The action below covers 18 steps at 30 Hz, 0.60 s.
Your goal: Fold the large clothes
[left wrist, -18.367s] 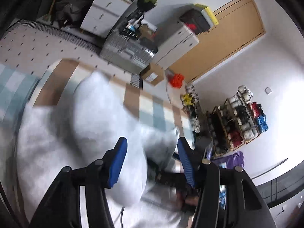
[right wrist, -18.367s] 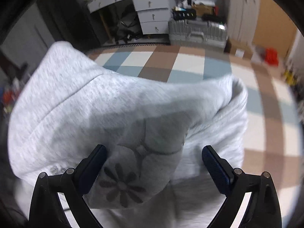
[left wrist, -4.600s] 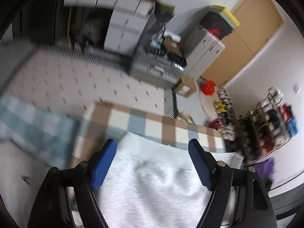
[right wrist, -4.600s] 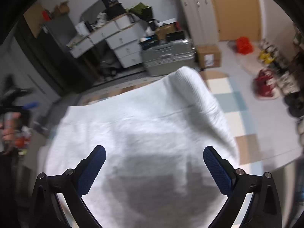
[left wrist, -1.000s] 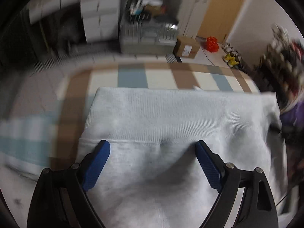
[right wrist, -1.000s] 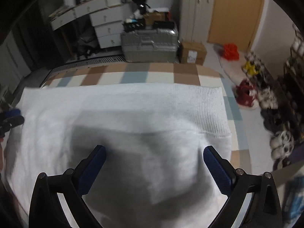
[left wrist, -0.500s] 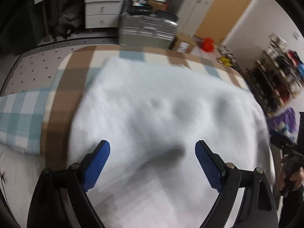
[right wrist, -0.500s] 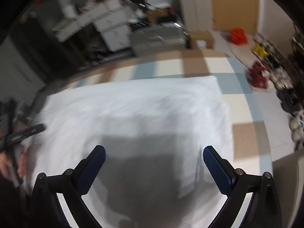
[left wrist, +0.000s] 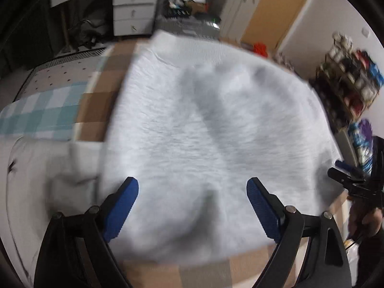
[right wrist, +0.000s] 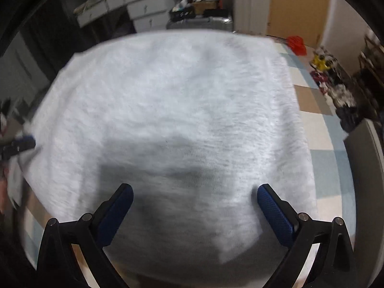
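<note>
A light grey sweatshirt [left wrist: 204,120] lies spread flat on a checked blanket [left wrist: 96,105] and fills most of both views. My left gripper [left wrist: 192,192] hovers open over the near part of the sweatshirt, its blue pads [left wrist: 124,201] wide apart and pinching nothing. In the right wrist view the same sweatshirt [right wrist: 180,96] lies under my right gripper [right wrist: 194,192], which is also open with nothing held. The right gripper [left wrist: 339,169] shows at the right edge of the left wrist view, in a hand. The left gripper [right wrist: 21,144] shows blurred at the garment's left edge.
White drawers [left wrist: 134,16] and a silver suitcase [right wrist: 204,22] stand beyond the blanket's far edge. A wooden door [left wrist: 271,12] is behind them, and a shoe rack [left wrist: 352,76] stands to the right. Shoes [right wrist: 336,88] lie on the floor. A white sheet [left wrist: 36,168] is at the left.
Both grippers have drawn back across the sweatshirt, from its far ribbed hem to its near edge. Their jaws stayed wide apart, and the garment stays flat.
</note>
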Each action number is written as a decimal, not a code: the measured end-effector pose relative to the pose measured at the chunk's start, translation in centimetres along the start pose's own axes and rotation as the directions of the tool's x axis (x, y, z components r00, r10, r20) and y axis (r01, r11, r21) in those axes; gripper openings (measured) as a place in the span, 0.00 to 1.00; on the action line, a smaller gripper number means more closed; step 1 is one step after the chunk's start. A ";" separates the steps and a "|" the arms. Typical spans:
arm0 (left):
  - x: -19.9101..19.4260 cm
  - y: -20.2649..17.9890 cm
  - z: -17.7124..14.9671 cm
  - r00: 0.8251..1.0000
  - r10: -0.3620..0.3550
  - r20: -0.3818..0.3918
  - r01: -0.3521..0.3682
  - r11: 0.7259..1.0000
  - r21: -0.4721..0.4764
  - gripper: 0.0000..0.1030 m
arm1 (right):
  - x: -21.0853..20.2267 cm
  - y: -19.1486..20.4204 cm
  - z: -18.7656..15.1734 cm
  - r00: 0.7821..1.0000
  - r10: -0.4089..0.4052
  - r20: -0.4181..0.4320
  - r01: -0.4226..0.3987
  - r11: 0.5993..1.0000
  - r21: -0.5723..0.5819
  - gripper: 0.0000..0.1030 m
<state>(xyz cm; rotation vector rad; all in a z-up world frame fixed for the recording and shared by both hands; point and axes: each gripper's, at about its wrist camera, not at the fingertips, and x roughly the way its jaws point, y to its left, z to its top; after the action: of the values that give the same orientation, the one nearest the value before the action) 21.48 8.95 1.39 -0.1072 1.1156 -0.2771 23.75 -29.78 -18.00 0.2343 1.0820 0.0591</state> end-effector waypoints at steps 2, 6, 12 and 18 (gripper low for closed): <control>-1.8 1.0 -1.2 1.000 -0.005 0.022 0.006 0.999 -0.039 0.86 | -1.5 0.6 -0.6 0.997 0.073 0.020 -0.074 0.997 0.040 1.00; -3.1 4.7 -4.0 1.000 -0.021 0.016 0.023 0.983 -0.182 0.86 | -1.8 2.7 -1.8 0.997 0.069 0.026 -0.069 0.998 0.011 1.00; -1.3 9.7 -6.9 0.991 -0.135 0.025 0.131 0.876 -0.465 0.86 | -0.4 5.4 -2.6 0.999 -0.050 0.015 0.052 0.994 -0.100 1.00; 0.7 7.4 -7.6 0.959 -0.271 0.082 0.274 0.817 -0.508 0.86 | -0.9 5.9 -2.5 1.000 0.007 0.026 -0.005 0.998 -0.056 1.00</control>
<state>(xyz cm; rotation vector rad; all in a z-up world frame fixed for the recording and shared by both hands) 16.18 16.26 -4.15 -0.7548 1.1457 -0.2255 21.53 -23.77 -17.04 0.1875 1.0521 0.0913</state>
